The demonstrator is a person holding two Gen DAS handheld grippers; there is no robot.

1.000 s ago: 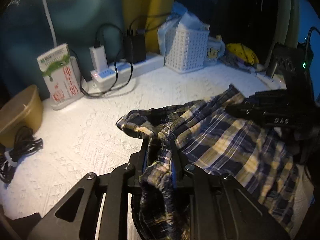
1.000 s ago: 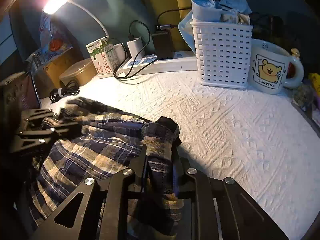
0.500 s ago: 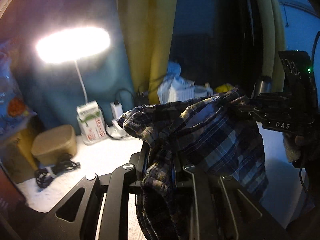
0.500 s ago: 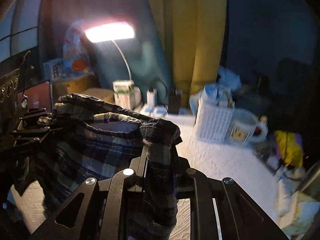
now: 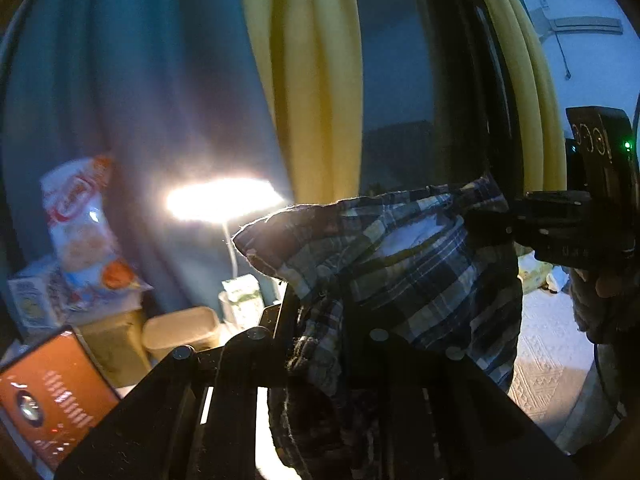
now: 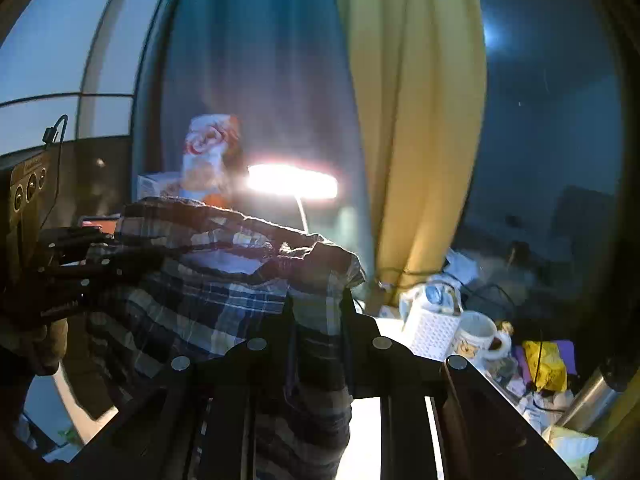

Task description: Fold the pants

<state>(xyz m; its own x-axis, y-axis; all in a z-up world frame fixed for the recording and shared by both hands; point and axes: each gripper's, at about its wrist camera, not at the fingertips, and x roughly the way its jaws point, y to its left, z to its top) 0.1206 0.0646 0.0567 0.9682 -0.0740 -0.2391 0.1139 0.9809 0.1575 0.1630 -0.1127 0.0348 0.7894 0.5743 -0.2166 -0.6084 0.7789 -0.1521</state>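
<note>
The blue and cream plaid pants (image 5: pixel 404 264) hang in the air between both grippers, lifted well above the white textured tablecloth (image 5: pixel 536 364). My left gripper (image 5: pixel 316 312) is shut on one bunched corner of the waistband. My right gripper (image 6: pixel 316 304) is shut on the other corner, and the pants (image 6: pixel 208 280) drape from it to the left. Each gripper shows in the other's view: the right gripper (image 5: pixel 520 224) at the cloth's far end, the left gripper (image 6: pixel 100 256) at the left. The lower part of the pants hangs out of sight.
A lit desk lamp (image 6: pixel 292 182) glares behind the cloth. At the table's back stand a white basket (image 6: pixel 432 328), a bear mug (image 6: pixel 478 334), a carton (image 5: pixel 242 296) and a tan bowl (image 5: pixel 182 328). Snack bags (image 5: pixel 80 220) and an orange box (image 5: pixel 52 392) sit left. Blue and yellow curtains behind.
Both grippers have risen off the table with the pants and tilted toward level. The cloth, which lay on the tablecloth, now hangs stretched between them.
</note>
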